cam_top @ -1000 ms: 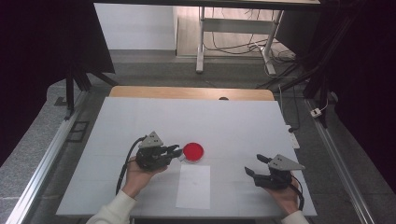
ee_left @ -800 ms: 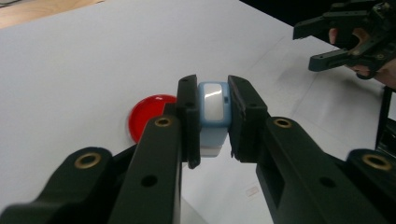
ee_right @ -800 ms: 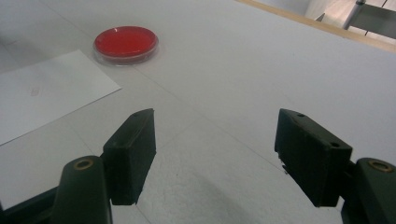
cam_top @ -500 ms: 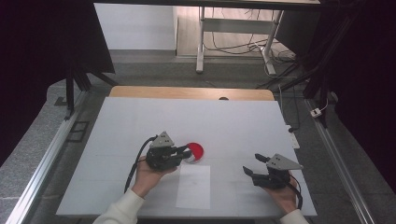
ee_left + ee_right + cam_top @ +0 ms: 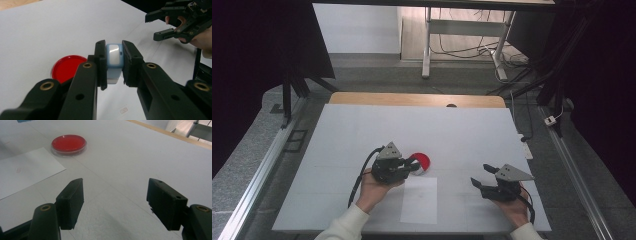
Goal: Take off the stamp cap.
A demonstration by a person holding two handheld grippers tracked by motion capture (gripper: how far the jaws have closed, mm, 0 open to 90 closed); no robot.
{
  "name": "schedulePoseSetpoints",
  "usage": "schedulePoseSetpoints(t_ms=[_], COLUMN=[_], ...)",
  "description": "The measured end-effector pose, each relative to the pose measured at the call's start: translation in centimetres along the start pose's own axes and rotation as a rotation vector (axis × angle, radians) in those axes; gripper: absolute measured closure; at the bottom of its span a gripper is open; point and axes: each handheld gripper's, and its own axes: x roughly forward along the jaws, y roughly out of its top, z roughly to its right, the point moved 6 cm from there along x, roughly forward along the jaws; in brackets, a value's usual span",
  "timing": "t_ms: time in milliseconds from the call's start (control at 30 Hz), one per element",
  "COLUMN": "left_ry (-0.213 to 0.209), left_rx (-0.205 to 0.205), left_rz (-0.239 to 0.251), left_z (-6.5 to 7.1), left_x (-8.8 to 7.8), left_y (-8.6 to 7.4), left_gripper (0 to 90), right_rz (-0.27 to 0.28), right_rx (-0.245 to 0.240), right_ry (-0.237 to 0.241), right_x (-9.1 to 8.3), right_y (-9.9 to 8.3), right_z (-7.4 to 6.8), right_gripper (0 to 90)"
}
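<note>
Currently we list: left gripper (image 5: 114, 62), jaws clamped on a small pale-blue rectangular block with a white face (image 5: 114, 58), held just above the white table (image 5: 362, 135). Round red shallow dish (image 5: 419, 161), on the table just beside that gripper. White paper sheet (image 5: 419, 200), flat, near the dish. Right gripper (image 5: 115, 202), jaws wide with nothing between them, well apart.

Left gripper (image 5: 409, 167) fingers clamped; right gripper (image 5: 479, 176) fingers spread.
</note>
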Motion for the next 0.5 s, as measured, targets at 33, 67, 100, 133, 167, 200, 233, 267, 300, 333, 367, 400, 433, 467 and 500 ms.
schedulePoseSetpoints(t_ms=[33, 67, 100, 133, 167, 200, 233, 267, 300, 333, 367, 400, 433, 467, 500], left_ry=[0.000, -0.003, -0.006, -0.011, -0.018, -0.022, -0.022, -0.021, -0.023, -0.024, -0.024, -0.021, -0.020, -0.019, -0.020], left_rx=[0.000, -0.002, -0.005, -0.008, -0.011, -0.013, -0.009, -0.012, -0.013, -0.017, -0.022, -0.023, -0.023, -0.022, -0.020], left_rz=[0.002, 0.003, 0.005, 0.007, 0.010, 0.010, 0.007, 0.006, 0.005, 0.005, 0.007, 0.008, 0.008, 0.008, 0.008], left_z=[-0.01, -0.03, -0.07, -0.11, -0.15, -0.18, -0.24, -0.31, -0.39, -0.51, -0.60, -0.69, -0.73, -0.75, -0.76], left_x=[-0.03, -0.06, -0.05, -0.03, -0.02, 0.01, 0.05, 0.09, 0.10, 0.15, 0.18, 0.21, 0.24, 0.26, 0.26], left_y=[0.01, 0.00, 0.01, 0.03, 0.04, 0.01, -0.07, -0.17, -0.26, -0.34, -0.36, -0.37, -0.37, -0.36, -0.34], left_gripper=[75.5, 75.5, 75.5, 75.5, 75.5, 75.5, 75.4, 75.5, 75.5, 75.4, 75.5, 75.5, 75.5, 75.5, 75.5], right_rz=[0.001, 0.001, 0.002, 0.002, 0.001, 0.002, 0.004, 0.008, 0.010, 0.011, 0.011, 0.010, 0.005, 0.000, -0.005], right_rx=[-0.002, 0.001, 0.003, 0.004, 0.007, 0.014, 0.022, 0.027, 0.027, 0.030, 0.029, 0.031, 0.029, 0.025, 0.025], right_ry=[0.000, 0.001, 0.002, 0.001, -0.002, 0.000, 0.002, 0.005, 0.006, 0.005, 0.004, 0.007, 0.009, 0.008, 0.009], right_x=[0.00, -0.02, -0.03, -0.07, -0.11, -0.16, -0.24, -0.31, -0.32, -0.26, -0.14, -0.02, 0.10, 0.19, 0.22], right_y=[0.03, 0.05, 0.08, 0.09, 0.09, 0.08, 0.10, 0.18, 0.29, 0.38, 0.51, 0.55, 0.54, 0.49, 0.44], right_z=[0.02, 0.00, 0.00, 0.01, 0.03, 0.04, 0.03, -0.01, -0.04, -0.08, -0.14, -0.23, -0.32, -0.42, -0.52], right_gripper=[29.6, 29.6, 29.6, 29.6, 29.6, 29.6, 29.8, 30.0, 29.9, 29.9, 29.9, 29.9, 29.8, 29.7, 29.8])
